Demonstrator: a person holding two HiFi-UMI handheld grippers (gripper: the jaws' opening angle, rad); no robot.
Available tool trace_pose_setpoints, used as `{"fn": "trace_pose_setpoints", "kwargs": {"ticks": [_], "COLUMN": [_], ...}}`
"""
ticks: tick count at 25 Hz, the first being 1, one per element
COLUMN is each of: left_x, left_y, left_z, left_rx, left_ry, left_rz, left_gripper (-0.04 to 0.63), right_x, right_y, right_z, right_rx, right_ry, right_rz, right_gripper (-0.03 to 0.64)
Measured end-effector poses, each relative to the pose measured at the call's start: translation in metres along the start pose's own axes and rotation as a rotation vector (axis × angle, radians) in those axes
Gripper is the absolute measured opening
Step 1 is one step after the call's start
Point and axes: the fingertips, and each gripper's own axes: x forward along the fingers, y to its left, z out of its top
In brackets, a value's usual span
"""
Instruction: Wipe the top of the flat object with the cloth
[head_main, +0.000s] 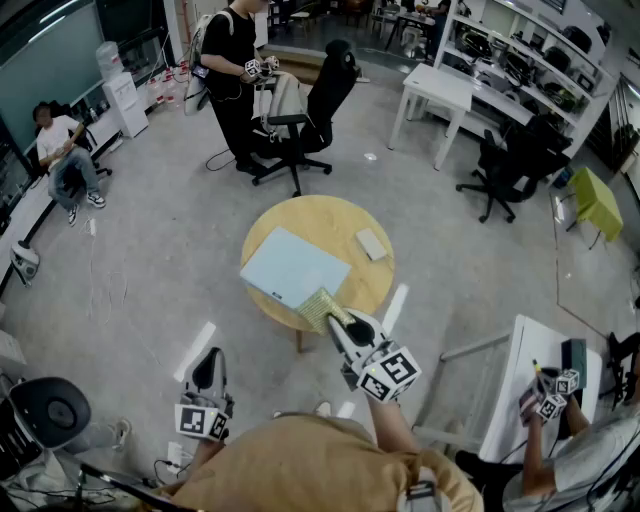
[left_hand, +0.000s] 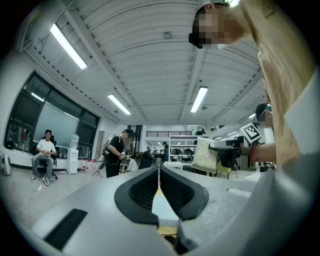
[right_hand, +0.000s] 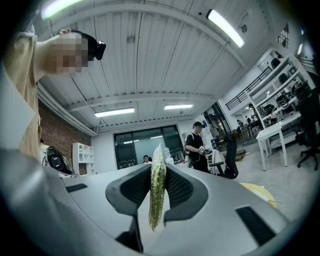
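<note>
A pale blue flat object (head_main: 292, 267) lies on the round wooden table (head_main: 343, 221). My right gripper (head_main: 343, 318) is shut on a yellow-green cloth (head_main: 322, 306) that hangs over the table's near edge, just beside the flat object's corner. In the right gripper view the cloth (right_hand: 156, 190) is pinched edge-on between the jaws. My left gripper (head_main: 208, 372) hangs low at the left, away from the table, jaws closed on nothing. The left gripper view also catches the cloth (left_hand: 203, 156) held up at the right.
A small beige block (head_main: 371, 244) rests on the table's right side. A black office chair (head_main: 318, 100) and a standing person (head_main: 231, 70) are beyond the table. A white desk (head_main: 533, 385) stands at the right, where another person holds grippers (head_main: 552, 395).
</note>
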Motion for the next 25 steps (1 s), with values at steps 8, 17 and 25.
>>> {"fn": "trace_pose_setpoints", "kwargs": {"ticks": [8,17,25], "left_x": [-0.007,-0.014,-0.031], "left_y": [0.011,0.0,0.008], "left_z": [0.0,-0.002,-0.01], "left_rx": [-0.006,-0.013,-0.035], "left_ry": [0.009,0.018,0.036], "left_rz": [-0.017,-0.06,-0.099], "left_gripper": [0.015,0.015,0.015], "right_x": [0.007,-0.006,-0.006], "right_y": [0.019,0.031,0.047], "right_z": [-0.011,-0.01,-0.023], "right_rx": [0.001,-0.012,0.11], "right_ry": [0.025,0.019,0.015], "right_rz": [0.002,-0.021,-0.05], "right_gripper": [0.066,0.067,0.066]}}
